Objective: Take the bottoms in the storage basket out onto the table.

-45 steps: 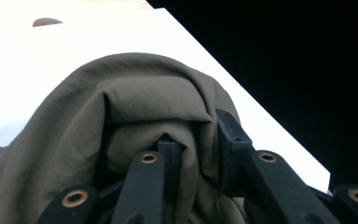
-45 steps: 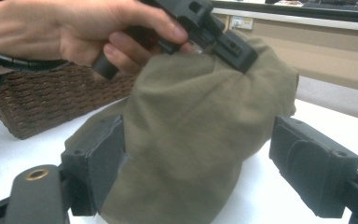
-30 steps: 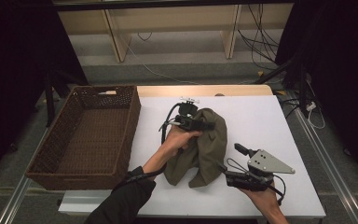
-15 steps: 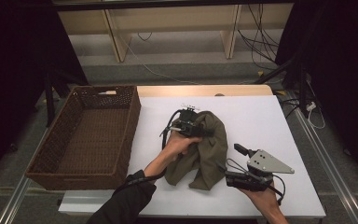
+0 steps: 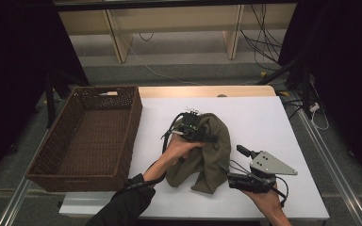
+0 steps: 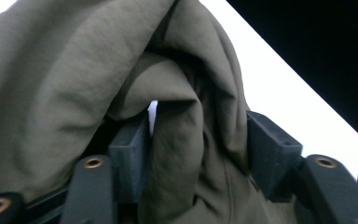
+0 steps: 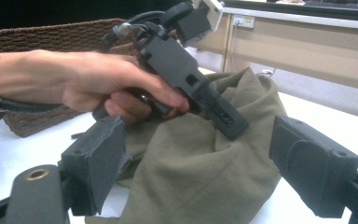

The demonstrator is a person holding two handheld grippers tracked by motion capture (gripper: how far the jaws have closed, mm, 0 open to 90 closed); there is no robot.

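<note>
Two tools work at one olive-green garment (image 5: 207, 150), which lies bunched in a heap near the middle of the white surface (image 5: 273, 117). The left tool (image 5: 202, 136) sits on top of the heap, gripped by the left hand (image 5: 179, 149). In the left gripper view its jaws stand a moderate way apart with a thick fold of the cloth (image 6: 182, 154) hanging between them; the fabric fills the gap and drapes over the left jaw, but whether the pads actually pinch it cannot be told. The right tool (image 5: 231, 179) rests low at the heap's near right edge, held by the right hand (image 5: 264, 195), its grey three-cornered plate (image 5: 271, 164) on top. In the right gripper view its jaws are spread wide on either side of the garment's lower folds (image 7: 205, 177), holding nothing, and the left tool (image 7: 191, 88) shows beyond, pressed into the cloth. A dark brown wicker basket (image 5: 75, 167) stands at the left of the surface, apart from the garment.
</note>
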